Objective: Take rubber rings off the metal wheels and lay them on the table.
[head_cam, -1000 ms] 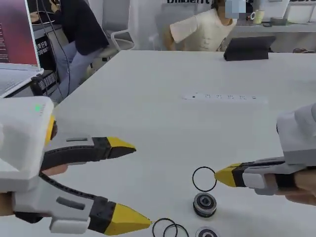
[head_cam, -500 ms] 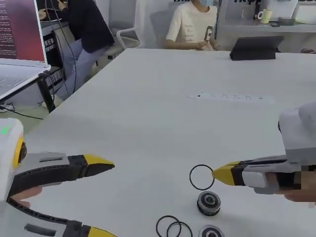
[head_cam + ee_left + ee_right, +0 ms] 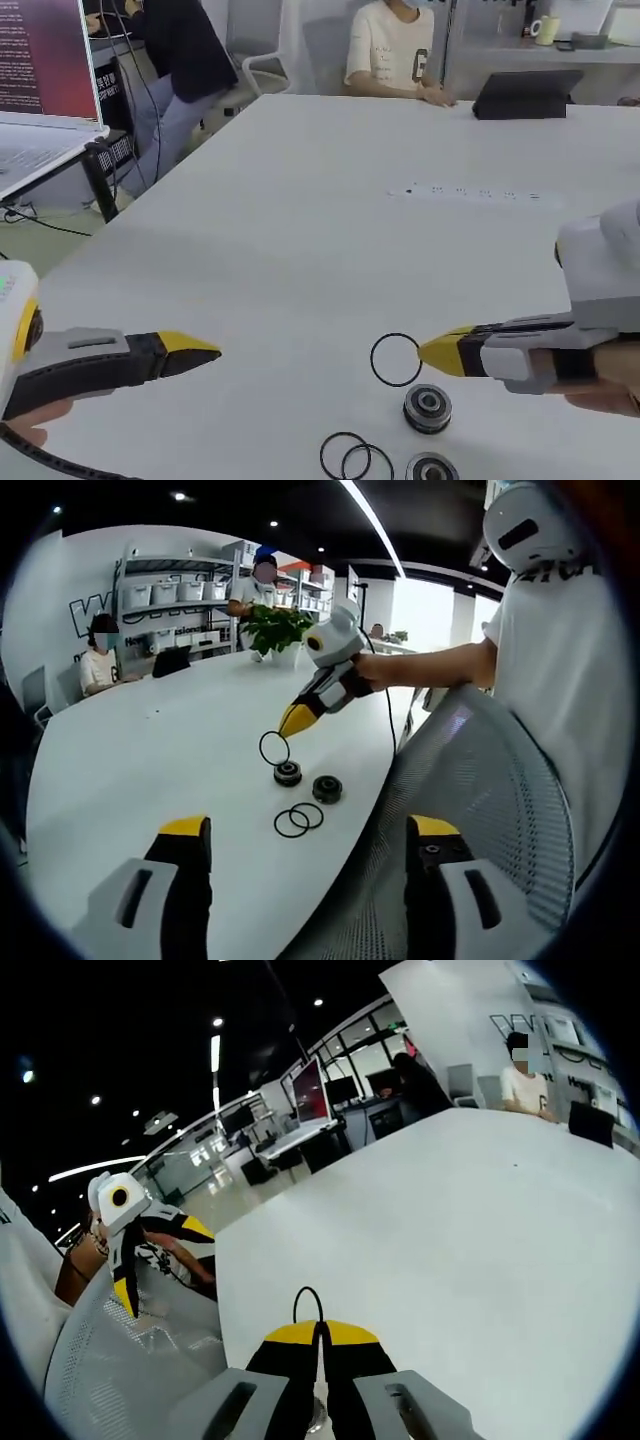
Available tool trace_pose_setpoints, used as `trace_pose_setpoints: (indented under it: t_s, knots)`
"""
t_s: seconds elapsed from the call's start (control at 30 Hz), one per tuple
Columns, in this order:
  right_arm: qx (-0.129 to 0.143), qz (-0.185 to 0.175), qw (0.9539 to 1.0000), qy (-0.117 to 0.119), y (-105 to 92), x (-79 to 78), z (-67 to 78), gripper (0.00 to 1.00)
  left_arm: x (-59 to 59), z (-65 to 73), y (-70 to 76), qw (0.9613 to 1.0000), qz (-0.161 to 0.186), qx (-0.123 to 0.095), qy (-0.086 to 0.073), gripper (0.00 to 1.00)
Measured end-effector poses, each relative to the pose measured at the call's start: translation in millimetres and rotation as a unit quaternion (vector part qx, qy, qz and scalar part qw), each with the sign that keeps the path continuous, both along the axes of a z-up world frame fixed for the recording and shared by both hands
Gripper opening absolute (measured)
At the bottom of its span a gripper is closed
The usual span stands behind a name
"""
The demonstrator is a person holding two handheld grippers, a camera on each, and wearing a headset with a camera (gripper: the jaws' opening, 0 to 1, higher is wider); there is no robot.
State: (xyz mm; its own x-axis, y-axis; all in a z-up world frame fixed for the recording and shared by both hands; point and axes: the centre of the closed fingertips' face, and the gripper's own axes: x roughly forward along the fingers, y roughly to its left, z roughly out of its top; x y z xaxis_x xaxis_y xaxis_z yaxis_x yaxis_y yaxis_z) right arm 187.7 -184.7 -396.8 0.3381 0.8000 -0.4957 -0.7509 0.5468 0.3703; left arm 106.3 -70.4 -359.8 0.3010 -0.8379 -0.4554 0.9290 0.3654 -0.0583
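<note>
Gaping wide with nothing between its jaws, the left gripper [image 3: 310,830] hangs well left of the far wheel [image 3: 428,408]. Two rings [image 3: 352,458] lie overlapping on the table [image 3: 300,200], left of that wheel and nearer the person. The held ring [image 3: 396,360] sits just beyond the wheel, pinched between the pressed tips of the right gripper [image 3: 432,352]. The near wheel [image 3: 432,468] lies just in front of the far one.

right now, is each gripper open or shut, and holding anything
Left gripper: open, holding nothing.
Right gripper: shut on a rubber ring.
</note>
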Motion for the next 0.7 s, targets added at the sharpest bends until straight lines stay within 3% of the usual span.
trace_pose_setpoints:
  t_s: [0.2,0.7]
  knots:
    - [0.000,0.018,0.9998,0.010,11.0,-7.8,-4.6,0.00,-3.9,0.5,-3.0,1.0000,-0.003,-0.006,0.005,0.80]
    - [-0.032,0.076,0.9963,0.024,35.7,-28.3,-29.2,0.00,-7.8,0.2,-5.1,0.9997,0.003,-0.018,0.013,0.84]
